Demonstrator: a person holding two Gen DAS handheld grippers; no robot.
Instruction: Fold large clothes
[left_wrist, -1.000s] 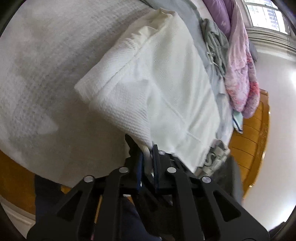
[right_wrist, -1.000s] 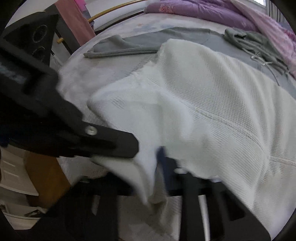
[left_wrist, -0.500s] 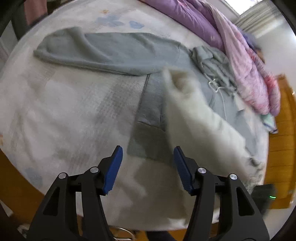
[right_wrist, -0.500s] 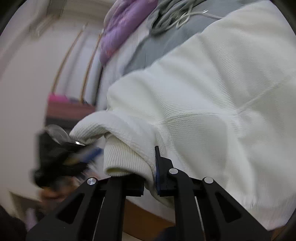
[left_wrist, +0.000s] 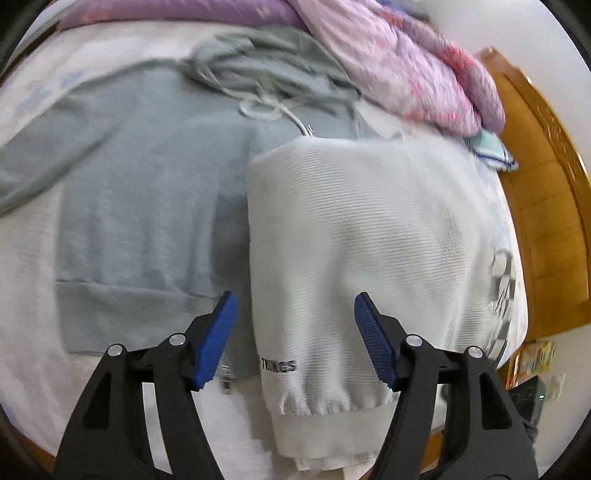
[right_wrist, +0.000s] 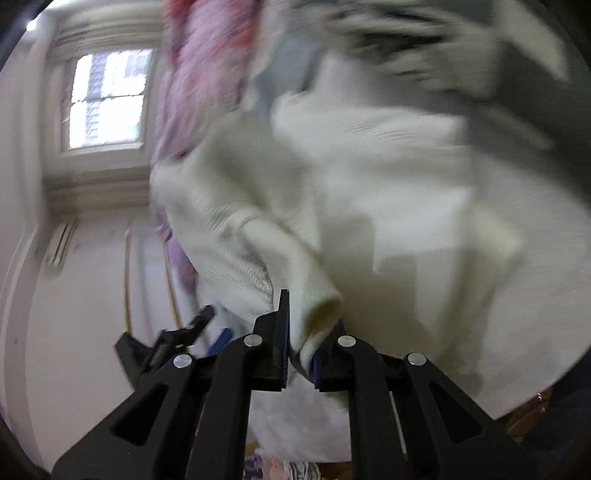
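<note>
A white ribbed sweater (left_wrist: 369, 240) lies folded on the bed, its hem toward me, partly over a grey hoodie (left_wrist: 147, 192) spread flat to its left. My left gripper (left_wrist: 295, 332) hovers above the sweater's lower edge, its jaws opening, with nothing pressed between the blue pads (left_wrist: 216, 336). In the right wrist view, my right gripper (right_wrist: 301, 343) is shut on a fold of the white sweater (right_wrist: 369, 206), which bunches up just above the fingers. The other gripper (right_wrist: 166, 347) shows blurred at the lower left of that view.
A pink and purple quilt (left_wrist: 406, 62) is heaped at the far side of the bed. A wooden bed frame (left_wrist: 546, 221) runs along the right. A window (right_wrist: 103, 99) and pale wall fill the left of the right wrist view.
My left gripper let go of the white sweater, opened, and swung over the bed to above the sweater's hem. The right gripper rolled and travelled, still gripping the sweater.
</note>
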